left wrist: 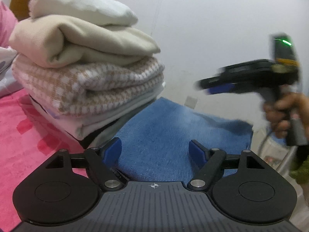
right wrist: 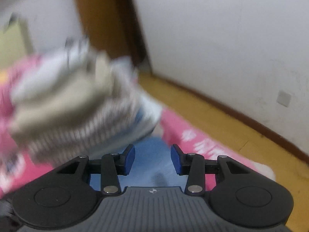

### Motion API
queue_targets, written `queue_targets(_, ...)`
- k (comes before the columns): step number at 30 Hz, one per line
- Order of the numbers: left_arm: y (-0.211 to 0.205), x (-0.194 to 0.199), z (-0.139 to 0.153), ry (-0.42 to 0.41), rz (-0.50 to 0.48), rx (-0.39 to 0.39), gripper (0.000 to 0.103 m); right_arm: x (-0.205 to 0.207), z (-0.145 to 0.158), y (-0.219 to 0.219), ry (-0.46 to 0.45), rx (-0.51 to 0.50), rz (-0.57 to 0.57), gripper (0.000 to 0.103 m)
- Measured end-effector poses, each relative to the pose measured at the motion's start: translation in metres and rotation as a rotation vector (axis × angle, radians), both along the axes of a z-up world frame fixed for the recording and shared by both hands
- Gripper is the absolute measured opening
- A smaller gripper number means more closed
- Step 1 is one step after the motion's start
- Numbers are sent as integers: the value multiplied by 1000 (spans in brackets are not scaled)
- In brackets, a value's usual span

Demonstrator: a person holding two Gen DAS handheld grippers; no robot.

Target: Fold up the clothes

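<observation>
A folded blue fleece garment (left wrist: 173,133) lies flat on the pink bedspread (left wrist: 25,135), beside a stack of folded clothes (left wrist: 85,65) in cream, beige, check and white. My left gripper (left wrist: 155,151) is open just above the blue garment's near edge, nothing between its fingers. My right gripper (left wrist: 202,87) shows blurred in the left wrist view, held in a hand above the garment's far right side. In the right wrist view my right gripper (right wrist: 152,158) is open over the blue garment (right wrist: 148,162), with the stack (right wrist: 73,104) blurred to its left.
A white wall (left wrist: 212,29) stands behind the bed. A yellow wooden floor (right wrist: 222,119) with a dark skirting board runs along the bed's right side. A brown door frame (right wrist: 108,23) is at the back. A metal-legged object (left wrist: 278,154) stands past the bed edge.
</observation>
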State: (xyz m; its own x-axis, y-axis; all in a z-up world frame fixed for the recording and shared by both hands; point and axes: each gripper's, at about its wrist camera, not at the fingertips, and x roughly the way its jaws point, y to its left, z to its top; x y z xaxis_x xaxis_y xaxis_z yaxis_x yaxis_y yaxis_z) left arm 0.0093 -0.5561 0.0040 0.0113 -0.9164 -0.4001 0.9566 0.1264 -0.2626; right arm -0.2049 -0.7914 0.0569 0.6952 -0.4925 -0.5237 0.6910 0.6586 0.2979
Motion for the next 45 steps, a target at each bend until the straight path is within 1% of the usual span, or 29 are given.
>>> queue_targets(2,5,-2,3,14,0,-18,78,-37,5,2,-95,47,-73,45)
queue_targets(3,8,-4,4,16,-2,-22,78,-55,0,1,-146,107,-107,45)
queue_targets(5,10,-10,5,5,-19,-18,78,-84,-19,2,-253,265,-158,45)
queue_targets(6,11,-14,6,-7,-27,-15,78,-99,-29,4,-307,343,-175,45)
queue_targets(7,13,-19,6,-24,-37,-10,78,-109,-37,7,-347,396,-181,46)
queue_targets(11,13,-34,4,-84,-62,17,78,-127,-56,19,-418,502,-184,50)
queue_targets(13,13,-37,3,-99,-61,24,78,-121,-63,16,-416,547,-170,50)
queue_targets(15,13,-37,2,-93,-57,27,79,-115,-67,16,-419,572,-165,49)
queue_targets(16,12,-36,2,-88,-55,30,79,-114,-68,16,-431,576,-162,48)
queue_targets(17,12,-36,2,-86,-55,32,79,-114,-70,17,-454,574,-159,38)
queue_targets(18,12,-36,2,-86,-55,35,79,-115,-71,18,-476,572,-155,22)
queue_targets(19,12,-36,2,-87,-56,37,79,-117,-73,19,-507,573,-153,20)
queue_targets(20,12,-36,2,-88,-57,39,79,-122,-78,21,-559,585,-152,18)
queue_targets(22,12,-36,2,-87,-56,42,79,-130,-93,23,-686,637,-155,16)
queue_targets(23,12,-35,1,-84,-55,44,79,-133,-105,24,-732,671,-167,15)
queue_targets(25,12,-35,1,-80,-53,46,79,-138,-133,25,-789,735,-208,14)
queue_targets(26,12,-35,0,-78,-54,49,79,-140,-149,25,-806,775,-228,10)
queue_targets(27,12,-35,0,-79,-58,52,79,-142,-167,25,-832,819,-242,9)
queue_targets(28,11,-36,1,-83,-60,55,79,-145,-178,26,-860,853,-248,9)
queue_targets(29,11,-37,1,-90,-61,57,79,-149,-182,26,-890,875,-244,9)
queue_targets(30,10,-37,1,-96,-62,60,79,-152,-187,27,-920,897,-240,14)
queue_targets(31,10,-37,1,-97,-63,62,79,-156,-185,28,-924,886,-239,14)
queue_targets(34,10,-36,1,-93,-64,64,79,-170,-145,32,-834,707,-268,14)
queue_targets(37,9,-37,0,-95,-61,64,79,-169,-86,39,-698,414,-286,14)
queue_targets(39,9,-37,0,-94,-58,63,79,-152,-58,41,-609,257,-262,14)
queue_targets(40,9,-37,0,-92,-56,63,79,-141,-50,43,-560,185,-255,14)
queue_targets(41,9,-37,0,-91,-56,63,79,-131,-46,44,-522,132,-244,14)
queue_targets(42,9,-37,-1,-90,-56,62,79,-125,-48,45,-497,106,-241,14)
queue_targets(45,9,-35,-2,-85,-60,58,79,-120,-72,43,-474,123,-261,13)
